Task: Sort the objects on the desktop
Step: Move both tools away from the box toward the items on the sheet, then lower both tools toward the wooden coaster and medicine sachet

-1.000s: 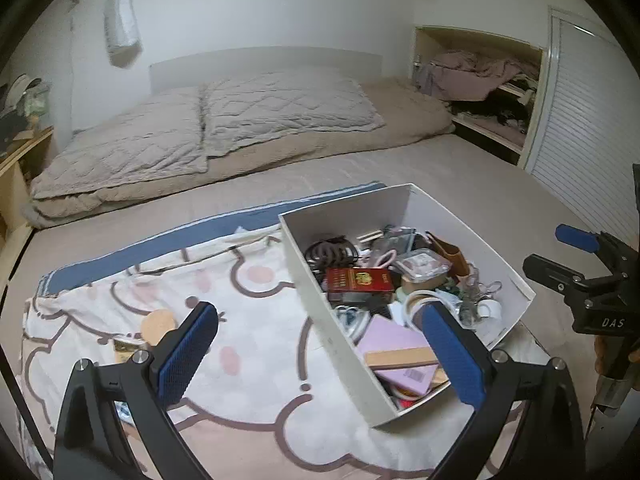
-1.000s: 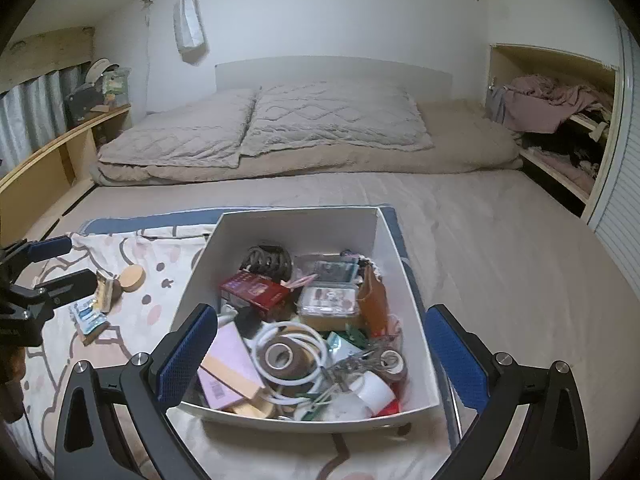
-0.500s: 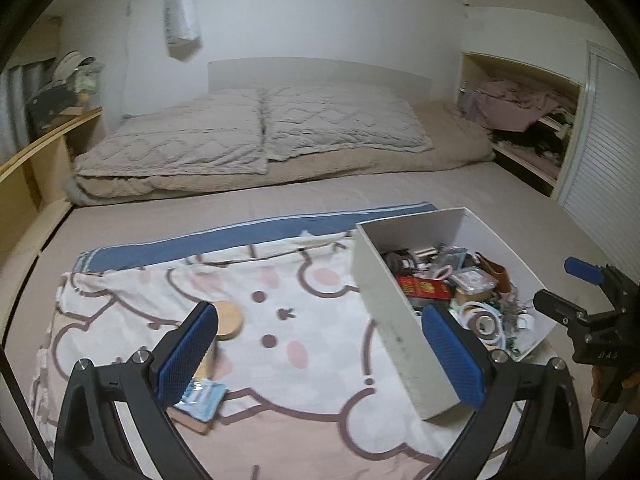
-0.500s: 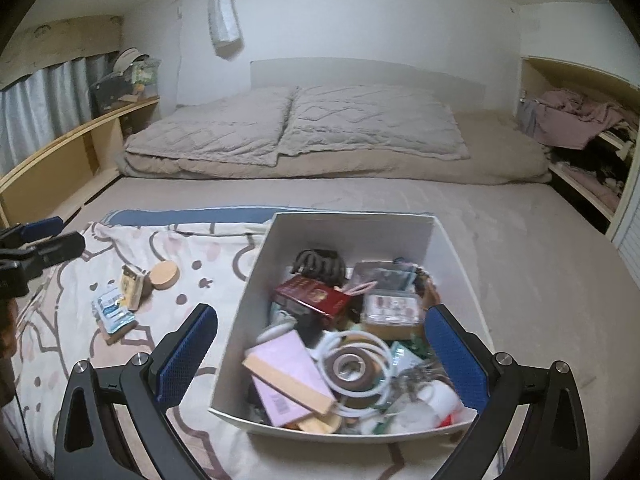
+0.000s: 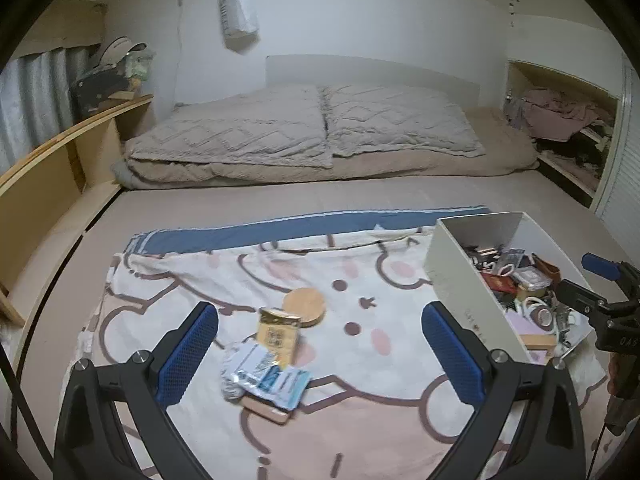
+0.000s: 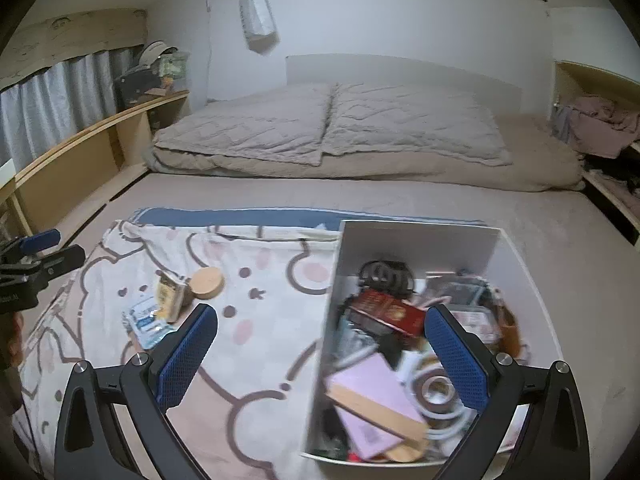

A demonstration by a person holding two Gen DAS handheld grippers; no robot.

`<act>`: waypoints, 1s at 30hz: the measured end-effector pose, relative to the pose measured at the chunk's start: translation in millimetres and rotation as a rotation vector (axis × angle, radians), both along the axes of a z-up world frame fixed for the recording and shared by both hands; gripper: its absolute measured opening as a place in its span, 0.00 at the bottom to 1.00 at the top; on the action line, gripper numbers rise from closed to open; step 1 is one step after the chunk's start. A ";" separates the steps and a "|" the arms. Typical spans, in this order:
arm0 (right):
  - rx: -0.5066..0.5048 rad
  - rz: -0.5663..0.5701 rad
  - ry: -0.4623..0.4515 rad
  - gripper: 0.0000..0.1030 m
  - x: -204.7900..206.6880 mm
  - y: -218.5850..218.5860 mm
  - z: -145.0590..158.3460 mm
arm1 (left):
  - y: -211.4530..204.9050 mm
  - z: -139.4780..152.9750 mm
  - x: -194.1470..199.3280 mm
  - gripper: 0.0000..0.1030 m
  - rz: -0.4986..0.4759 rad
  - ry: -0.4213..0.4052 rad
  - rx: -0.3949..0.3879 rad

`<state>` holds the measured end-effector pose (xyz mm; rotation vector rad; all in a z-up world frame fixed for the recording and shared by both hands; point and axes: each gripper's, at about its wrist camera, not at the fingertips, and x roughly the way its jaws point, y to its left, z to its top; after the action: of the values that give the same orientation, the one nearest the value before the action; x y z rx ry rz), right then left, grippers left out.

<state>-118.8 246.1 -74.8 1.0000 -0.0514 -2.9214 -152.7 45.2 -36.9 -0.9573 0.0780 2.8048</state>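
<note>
My left claw (image 5: 320, 354) gapes wide, empty, above the packets (image 5: 266, 374); my right claw (image 6: 320, 356), equally wide and empty, straddles the box (image 6: 326, 344) wall; bare blanket (image 5: 360, 420) between.

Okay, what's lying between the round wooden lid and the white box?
Nothing but bare patterned blanket. The left wrist view shows the wooden lid and the white box apart, with only cloth between them.
</note>
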 end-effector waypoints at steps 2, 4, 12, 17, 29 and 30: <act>-0.008 0.012 -0.007 1.00 -3.5 -8.0 -2.8 | -8.1 -0.3 0.5 1.00 0.012 0.001 -0.007; -0.008 0.023 -0.016 1.00 -6.9 -15.7 -5.3 | -14.9 0.2 2.3 1.00 0.025 0.007 -0.014; -0.004 0.068 -0.036 1.00 -7.0 -46.9 -7.4 | -39.5 4.6 13.0 1.00 0.080 0.026 -0.016; -0.008 0.094 -0.033 1.00 0.3 -61.1 -1.4 | -52.3 4.3 17.9 1.00 0.116 0.016 -0.003; -0.044 0.137 -0.082 1.00 -9.8 -95.7 -12.0 | -81.0 -15.8 24.6 1.00 0.193 -0.027 -0.083; -0.050 0.139 -0.088 1.00 -11.9 -98.6 -13.9 | -85.7 -19.5 23.8 1.00 0.201 -0.036 -0.087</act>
<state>-130.7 147.5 -88.6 1.0780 -0.0553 -2.7367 -129.0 -40.5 -56.3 -1.0917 0.1060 2.9870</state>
